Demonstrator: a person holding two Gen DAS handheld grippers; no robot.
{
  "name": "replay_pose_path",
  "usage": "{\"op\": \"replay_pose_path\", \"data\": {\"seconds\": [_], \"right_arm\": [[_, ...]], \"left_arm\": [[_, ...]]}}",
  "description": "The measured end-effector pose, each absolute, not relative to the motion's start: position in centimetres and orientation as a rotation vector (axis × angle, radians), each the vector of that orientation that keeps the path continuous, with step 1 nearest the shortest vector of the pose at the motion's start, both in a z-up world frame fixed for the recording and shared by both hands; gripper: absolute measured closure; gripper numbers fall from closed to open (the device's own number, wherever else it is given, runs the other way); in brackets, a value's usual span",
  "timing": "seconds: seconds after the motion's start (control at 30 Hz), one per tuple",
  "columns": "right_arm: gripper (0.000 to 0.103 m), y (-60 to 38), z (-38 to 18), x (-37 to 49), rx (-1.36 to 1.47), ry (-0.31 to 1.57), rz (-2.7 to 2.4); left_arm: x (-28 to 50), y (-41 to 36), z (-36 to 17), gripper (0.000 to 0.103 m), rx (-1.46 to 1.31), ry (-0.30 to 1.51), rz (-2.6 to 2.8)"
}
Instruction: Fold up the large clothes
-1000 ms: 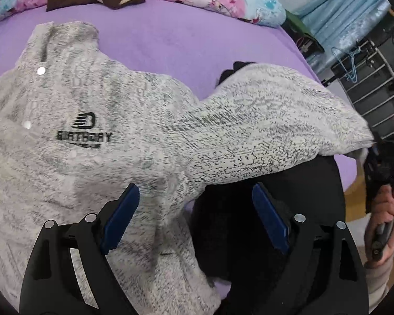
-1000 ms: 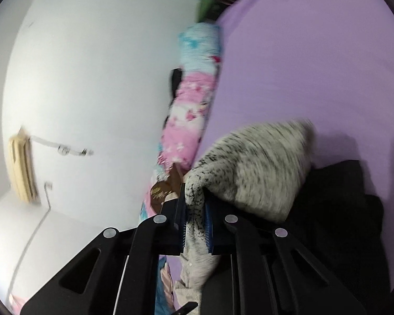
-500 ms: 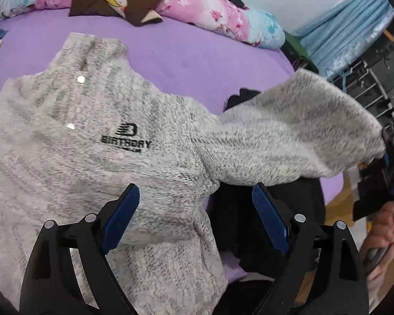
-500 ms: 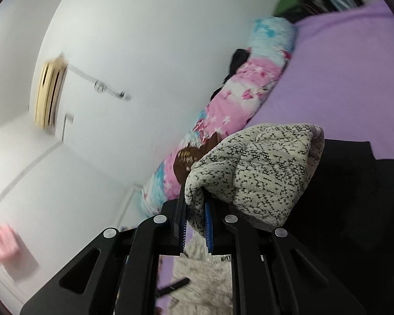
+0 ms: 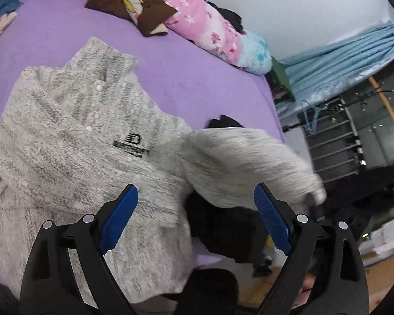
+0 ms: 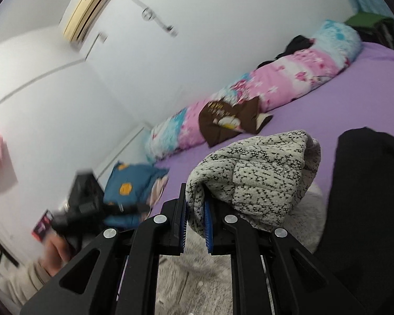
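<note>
Your right gripper (image 6: pixel 195 218) is clamped tight on the cuff of the grey knit sweater's sleeve (image 6: pixel 257 178), bunched up just above the blue pads at the centre of the right wrist view. Your left gripper (image 5: pixel 194 220) is empty, its jaws wide and opening further. The grey knit sweater (image 5: pixel 73 152) lies spread over the purple bed (image 5: pixel 197 78), filling the left and middle of the left wrist view, with the lifted sleeve crossing to the right. A black garment (image 5: pixel 223 225) lies under that sleeve, between the left pads, partly under the sweater's edge. Along the top sit a pink floral quilt (image 5: pixel 205 23) and a brown cushion (image 5: pixel 134 0). At lower left of the right wrist view, your hand (image 6: pixel 57 249) grips the other handle beside blue clothing (image 6: pixel 134 183).
</note>
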State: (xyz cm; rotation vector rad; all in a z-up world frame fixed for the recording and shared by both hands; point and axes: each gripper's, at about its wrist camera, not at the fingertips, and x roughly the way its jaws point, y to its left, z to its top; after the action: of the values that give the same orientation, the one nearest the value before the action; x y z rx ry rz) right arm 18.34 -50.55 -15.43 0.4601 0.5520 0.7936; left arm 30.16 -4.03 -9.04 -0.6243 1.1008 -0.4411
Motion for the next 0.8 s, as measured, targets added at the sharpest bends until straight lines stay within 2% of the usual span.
{"op": "replay_pose_path", "data": {"seconds": [0.57,0.8], "right_arm": [[0.092,-40.4,-17.8,11.2,-0.041,0.574,0.881],[0.092,-37.7,-18.6,9.7,-0.205,0.583,0.891]], "left_arm": [[32.3,-6.6,-11.0,0.015,-0.675,1.356,-0.511],[32.2,-8.4,-10.4,0.015,-0.412,1.41,-0.48]]}}
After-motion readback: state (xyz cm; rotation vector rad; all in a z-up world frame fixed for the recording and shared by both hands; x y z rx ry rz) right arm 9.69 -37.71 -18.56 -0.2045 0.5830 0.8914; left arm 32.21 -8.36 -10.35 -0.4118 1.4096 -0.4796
